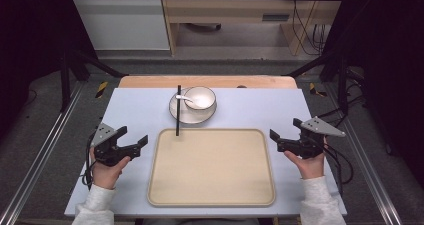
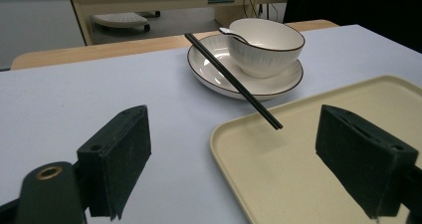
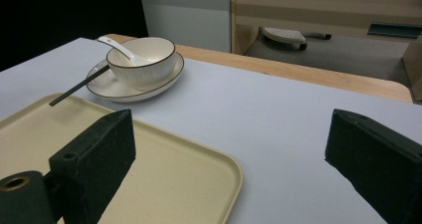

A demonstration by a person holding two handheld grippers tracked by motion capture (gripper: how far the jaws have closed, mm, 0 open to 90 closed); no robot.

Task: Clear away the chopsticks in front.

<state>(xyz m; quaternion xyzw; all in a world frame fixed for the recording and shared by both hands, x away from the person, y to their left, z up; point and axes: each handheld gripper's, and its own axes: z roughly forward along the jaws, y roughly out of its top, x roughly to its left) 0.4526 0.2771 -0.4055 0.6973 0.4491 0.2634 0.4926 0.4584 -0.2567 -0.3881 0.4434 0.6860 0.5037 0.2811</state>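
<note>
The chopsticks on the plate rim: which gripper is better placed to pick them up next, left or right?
Probably the left gripper. The chopsticks lean on the left side of the plate, their tip over the tray corner nearest it. The right gripper would have to reach past the bowl. Both are open and empty.

We see our right gripper (image 3: 239, 169) w/ black fingers (image 3: 94, 159) spread wide, nothing btwn them. Beyond: tan tray (image 3: 199, 179) on the desk (image 3: 278, 114). Bowl (image 3: 142, 59) w/ spoon (image 3: 115, 46) sits on a plate (image 3: 164, 82); chopsticks (image 3: 79, 86) lean from plate over tray.
</note>
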